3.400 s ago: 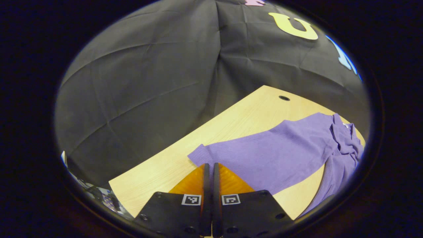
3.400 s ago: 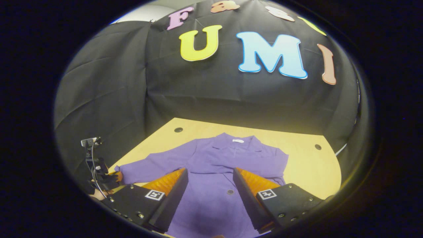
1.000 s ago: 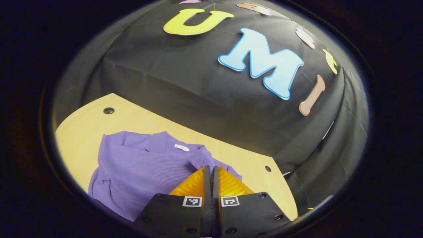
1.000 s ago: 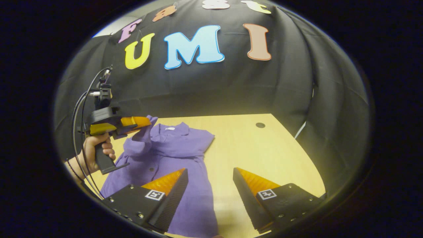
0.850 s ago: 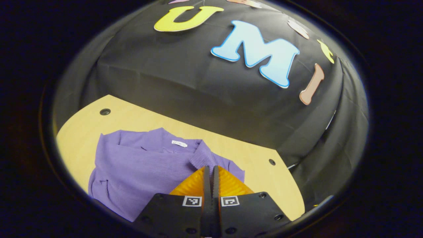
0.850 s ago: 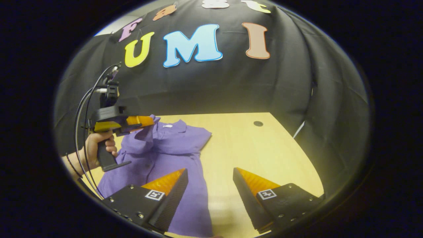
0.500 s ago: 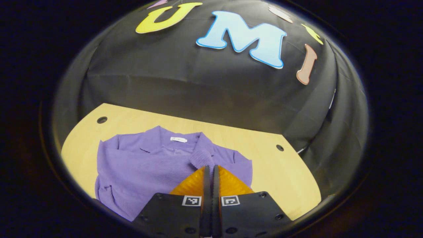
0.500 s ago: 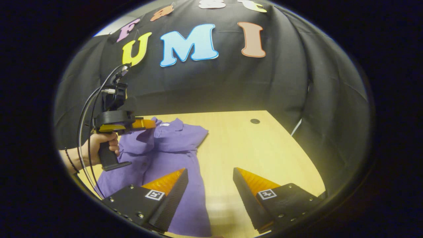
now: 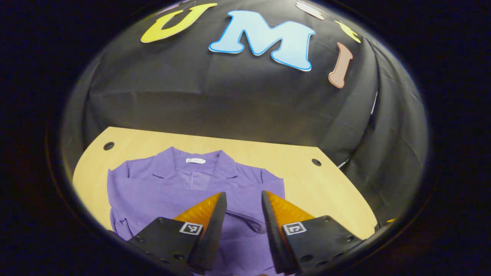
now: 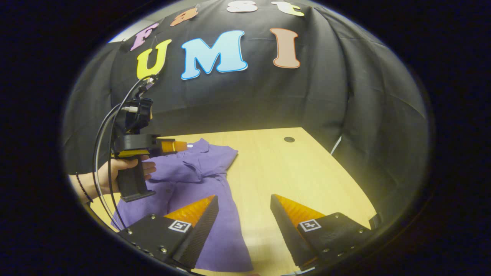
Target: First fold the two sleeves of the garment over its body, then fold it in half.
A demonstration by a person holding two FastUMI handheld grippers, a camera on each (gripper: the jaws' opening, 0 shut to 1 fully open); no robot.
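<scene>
Purple knit garment lies flat on the wooden table, a sleeve draped across its body. My left gripper hangs above it, fingers parted and empty; my right gripper waits wide open, holding nothing, ready for the halving fold.

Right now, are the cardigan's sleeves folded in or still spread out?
Folded in. The purple cardigan shows no sleeve stretched out across the table; a sleeve cuff lies across its body, beneath the open left gripper.
</scene>
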